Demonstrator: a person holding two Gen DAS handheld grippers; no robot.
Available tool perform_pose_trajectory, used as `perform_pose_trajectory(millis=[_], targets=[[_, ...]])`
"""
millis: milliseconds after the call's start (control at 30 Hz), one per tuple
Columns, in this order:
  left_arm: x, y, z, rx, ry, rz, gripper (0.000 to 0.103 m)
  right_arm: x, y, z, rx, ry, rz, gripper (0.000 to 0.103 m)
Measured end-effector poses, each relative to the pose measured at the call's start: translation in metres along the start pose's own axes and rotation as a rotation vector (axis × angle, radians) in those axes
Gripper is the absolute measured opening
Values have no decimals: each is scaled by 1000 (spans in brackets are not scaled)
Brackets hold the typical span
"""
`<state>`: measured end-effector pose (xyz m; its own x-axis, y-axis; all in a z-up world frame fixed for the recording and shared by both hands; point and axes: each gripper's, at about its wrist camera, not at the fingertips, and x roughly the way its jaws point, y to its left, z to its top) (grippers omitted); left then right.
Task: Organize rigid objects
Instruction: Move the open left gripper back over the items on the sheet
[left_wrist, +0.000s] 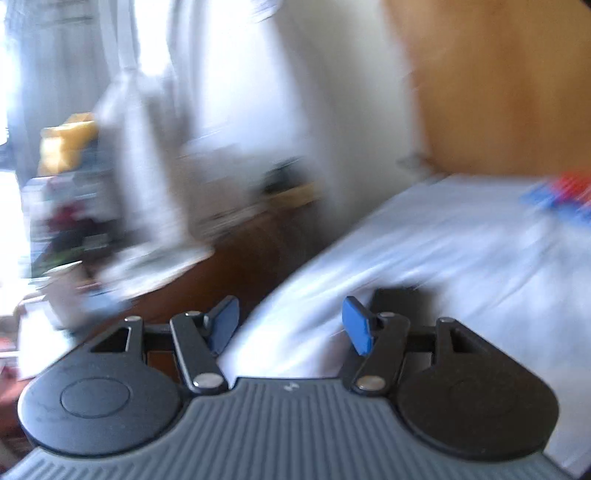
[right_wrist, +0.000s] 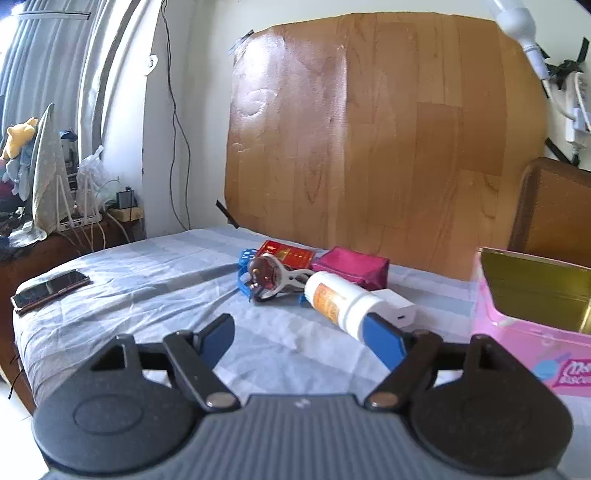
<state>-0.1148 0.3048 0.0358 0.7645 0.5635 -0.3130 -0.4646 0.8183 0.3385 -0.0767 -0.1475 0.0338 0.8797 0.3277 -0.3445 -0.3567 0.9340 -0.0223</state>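
The right gripper (right_wrist: 301, 336) hangs low over a bed covered in a pale blue-grey sheet (right_wrist: 155, 280), its blue-padded fingers spread wide with nothing between them. Ahead lies a cluster of objects: a white cylindrical bottle with an orange label (right_wrist: 341, 301) on its side, just beyond the right fingertip; a small white box (right_wrist: 397, 306) touching it; a magenta pouch (right_wrist: 351, 267) behind; a flat red box (right_wrist: 290, 254); and a brown and white handled tool (right_wrist: 271, 278) lying on something blue. An open pink tin with a gold interior (right_wrist: 535, 314) stands to the right, and a dark phone (right_wrist: 50, 288) lies well apart near the bed's left edge. The left wrist view is heavily blurred; the left gripper (left_wrist: 291, 326) is wide open and empty over the bed's edge.
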Motion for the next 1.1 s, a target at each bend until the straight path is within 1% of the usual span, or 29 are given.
perform_pose_trajectory(millis=[33, 67, 133, 167, 200, 300, 333, 367, 400, 467, 500, 533, 567, 633, 700, 733, 800, 867, 900, 933, 967, 1033, 1100], targets=[[1, 4, -6, 2, 19, 37, 63, 4, -1, 2, -3, 6, 3, 79], [0, 5, -8, -26, 32, 29, 63, 8, -1, 4, -8, 12, 3, 79], [-4, -7, -5, -106, 30, -59, 63, 16, 0, 4, -22, 29, -1, 79], [-6, -20, 0, -135, 24, -114, 64, 21, -1, 4, -31, 41, -5, 79], [-8, -38, 7, -163, 18, -187, 64, 24, -4, 2, -37, 49, -5, 79], [-15, -102, 35, -234, 3, -461, 65, 30, -9, -1, -48, 62, -15, 79], [-18, -123, 44, -247, -2, -549, 68, 30, -11, -2, -51, 65, -22, 79], [-20, -147, 55, -249, -9, -630, 73, 30, -12, -3, -54, 68, -32, 79], [-24, -172, 64, -245, -16, -694, 77, 31, -13, -5, -60, 71, -43, 79], [-29, -213, 77, -242, -41, -783, 95, 34, -18, -7, -74, 80, -62, 79], [-36, -231, 79, -242, -69, -811, 99, 37, -21, -7, -82, 87, -69, 79], [-41, -243, 81, -241, -94, -821, 103, 41, -24, -7, -90, 95, -77, 79], [-43, -257, 84, -231, -111, -824, 103, 46, -28, -7, -100, 100, -85, 79], [-45, -273, 88, -195, -107, -834, 103, 59, -33, -4, -127, 107, -102, 79], [-43, -274, 83, -179, -67, -845, 103, 80, -39, 0, -150, 120, -111, 79], [-36, -274, 83, -184, -33, -860, 103, 89, -42, 1, -154, 126, -104, 79], [-39, -265, 70, -223, 31, -872, 103, 112, -46, 3, -164, 150, -63, 79], [-30, -259, 70, -281, 81, -876, 103, 135, -48, 6, -169, 204, -28, 75], [-26, -256, 71, -303, 96, -875, 103, 144, -51, 9, -155, 229, -4, 63], [-23, -255, 73, -316, 101, -878, 103, 149, -52, 10, -151, 248, 13, 43], [-20, -254, 74, -326, 103, -876, 103, 153, -53, 10, -152, 267, 24, 32], [-17, -256, 77, -335, 114, -877, 103, 151, -56, 8, -130, 277, 46, 23], [-14, -261, 81, -339, 131, -897, 103, 141, -61, 5, -112, 276, 61, 21]])
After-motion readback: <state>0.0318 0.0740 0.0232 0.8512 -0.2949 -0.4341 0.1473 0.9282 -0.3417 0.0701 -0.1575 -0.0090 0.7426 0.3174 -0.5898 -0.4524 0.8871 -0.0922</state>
